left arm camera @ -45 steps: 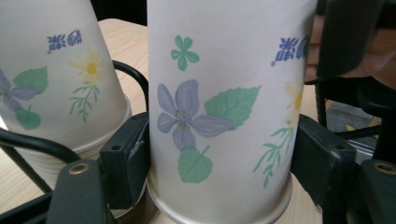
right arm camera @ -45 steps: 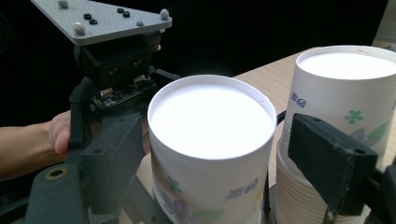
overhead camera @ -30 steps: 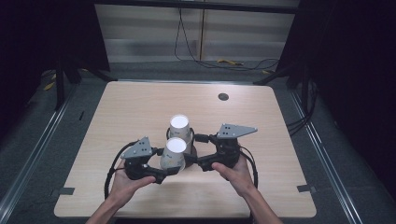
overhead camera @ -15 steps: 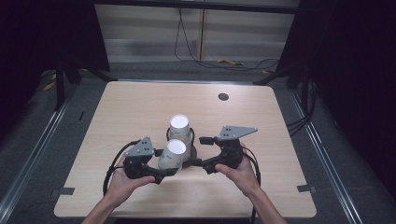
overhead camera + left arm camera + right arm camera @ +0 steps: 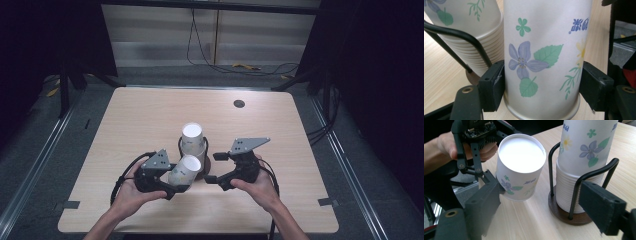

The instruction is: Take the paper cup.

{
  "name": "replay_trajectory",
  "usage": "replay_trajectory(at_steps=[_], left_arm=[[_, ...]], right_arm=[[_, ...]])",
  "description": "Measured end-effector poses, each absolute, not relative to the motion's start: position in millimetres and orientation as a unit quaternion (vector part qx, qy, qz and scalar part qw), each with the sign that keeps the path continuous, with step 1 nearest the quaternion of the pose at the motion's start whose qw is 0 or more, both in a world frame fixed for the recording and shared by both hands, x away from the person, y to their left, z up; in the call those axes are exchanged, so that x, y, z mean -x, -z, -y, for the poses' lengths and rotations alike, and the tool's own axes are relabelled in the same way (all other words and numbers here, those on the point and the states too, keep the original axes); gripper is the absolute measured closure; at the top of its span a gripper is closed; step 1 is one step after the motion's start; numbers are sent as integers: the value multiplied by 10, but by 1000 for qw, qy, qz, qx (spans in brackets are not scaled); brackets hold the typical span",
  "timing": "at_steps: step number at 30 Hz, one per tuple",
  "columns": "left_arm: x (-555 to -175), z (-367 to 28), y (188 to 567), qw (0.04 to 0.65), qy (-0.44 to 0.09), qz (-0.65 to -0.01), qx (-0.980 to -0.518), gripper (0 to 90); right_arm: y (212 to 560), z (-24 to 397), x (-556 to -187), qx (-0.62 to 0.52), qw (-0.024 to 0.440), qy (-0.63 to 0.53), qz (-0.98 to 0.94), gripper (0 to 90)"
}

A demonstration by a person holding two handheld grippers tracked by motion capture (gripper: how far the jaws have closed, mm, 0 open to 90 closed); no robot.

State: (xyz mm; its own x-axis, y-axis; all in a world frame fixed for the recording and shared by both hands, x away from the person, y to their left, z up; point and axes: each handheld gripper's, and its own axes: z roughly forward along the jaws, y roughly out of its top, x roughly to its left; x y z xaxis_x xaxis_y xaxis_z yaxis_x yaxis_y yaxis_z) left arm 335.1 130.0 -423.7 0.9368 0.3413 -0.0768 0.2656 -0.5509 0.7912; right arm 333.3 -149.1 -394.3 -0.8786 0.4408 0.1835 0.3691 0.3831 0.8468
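A stack of flower-printed paper cups (image 5: 193, 139) stands upside down in a black wire holder (image 5: 571, 216) on the wooden table (image 5: 135, 120). My left gripper (image 5: 174, 184) is shut on one loose cup (image 5: 184, 169), which is tilted just in front of the stack; its jaws have just been closing on the cup's wall (image 5: 544, 50) near the rim. The stack (image 5: 469, 27) is right beside it. My right gripper (image 5: 214, 167) is open to the right of the stack (image 5: 581, 167); its jaws have just been closing, with nothing pressed between them. The held cup's white bottom (image 5: 520, 155) faces it.
A round dark grommet (image 5: 239, 103) sits in the table's far right part. Both hands rest near the front edge. Dark floor with rails and cables surrounds the table. Bare wood lies to the left, right and behind the stack.
The held cup has come a little toward the person, away from the stack, and tilts more. The right gripper has shifted slightly.
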Motion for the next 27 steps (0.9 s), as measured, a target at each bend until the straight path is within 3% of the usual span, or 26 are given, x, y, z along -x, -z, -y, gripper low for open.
replay_trajectory(at_steps=[16,27], left_arm=[[-3378,-1246,4229,376,-46,-152,-913,292],[-3384,-1201,4232,347,-49,-138,-927,296]], right_arm=[[3938,1392,-3373,-214,24,-421,-881,233],[3927,1343,-3450,-208,14,-375,-903,221]])
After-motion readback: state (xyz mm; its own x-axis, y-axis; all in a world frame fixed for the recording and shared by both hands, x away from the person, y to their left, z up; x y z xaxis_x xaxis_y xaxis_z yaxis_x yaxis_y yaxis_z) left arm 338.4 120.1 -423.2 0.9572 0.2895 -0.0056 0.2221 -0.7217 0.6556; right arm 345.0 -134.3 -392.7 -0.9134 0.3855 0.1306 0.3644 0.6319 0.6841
